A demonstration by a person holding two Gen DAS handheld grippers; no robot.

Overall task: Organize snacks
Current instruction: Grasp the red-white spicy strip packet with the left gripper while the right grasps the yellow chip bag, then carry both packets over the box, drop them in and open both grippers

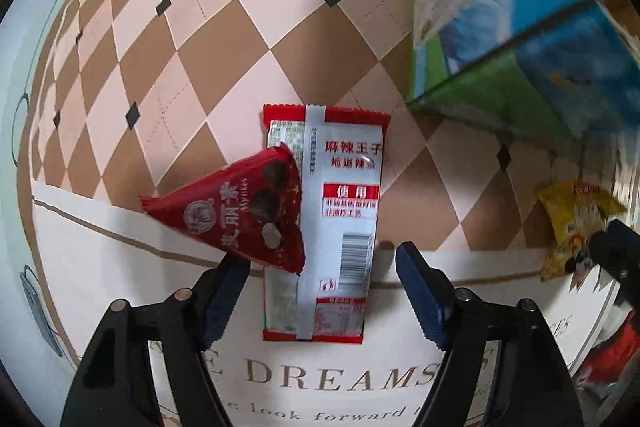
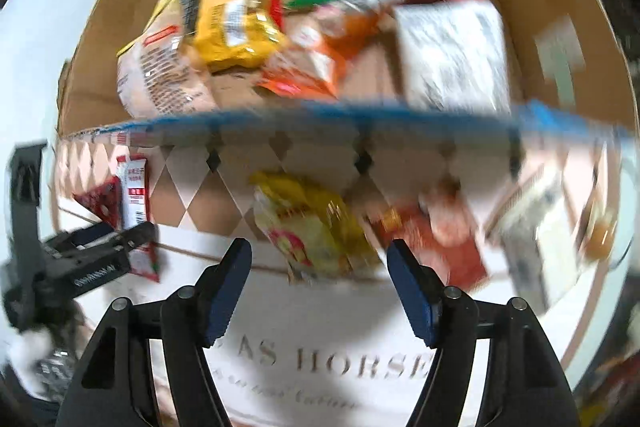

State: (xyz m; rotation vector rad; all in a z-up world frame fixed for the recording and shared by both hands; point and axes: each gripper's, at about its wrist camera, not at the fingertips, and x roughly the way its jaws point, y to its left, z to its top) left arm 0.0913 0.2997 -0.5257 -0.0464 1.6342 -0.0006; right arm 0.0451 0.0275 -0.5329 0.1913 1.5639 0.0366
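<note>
The box (image 2: 560, 39) fills the upper half of the right wrist view, open at the top, with a heap of packets inside: a yellow bag (image 2: 240, 7) at about 11 o'clock, a pale pink bag (image 2: 160, 75) at 9, green and orange ones toward 12, and a white printed packet (image 2: 452, 55) at 2 — all blurred, so I cannot read any of them. From the left wrist the same box (image 1: 520, 7) shows only its blue-and-green outer wall, at 1 o'clock.

On the checked cloth (image 1: 240, 27) lies a red-and-white packet (image 1: 332, 227), flat, its long axis running 12 to 6. It sits between the open fingers of the left gripper (image 1: 320, 291), whose pads do not touch it. A red triangular packet (image 1: 248, 211) overlaps its left edge, apex toward 1 o'clock, lower corner just at the left finger (image 1: 224, 303).

The right gripper (image 2: 320, 291) (also spread, nothing in it) hangs over the cloth, with a yellow packet (image 2: 312, 227) just ahead at 12 and a red one (image 2: 436, 239) at 1, probably both lying loose.
</note>
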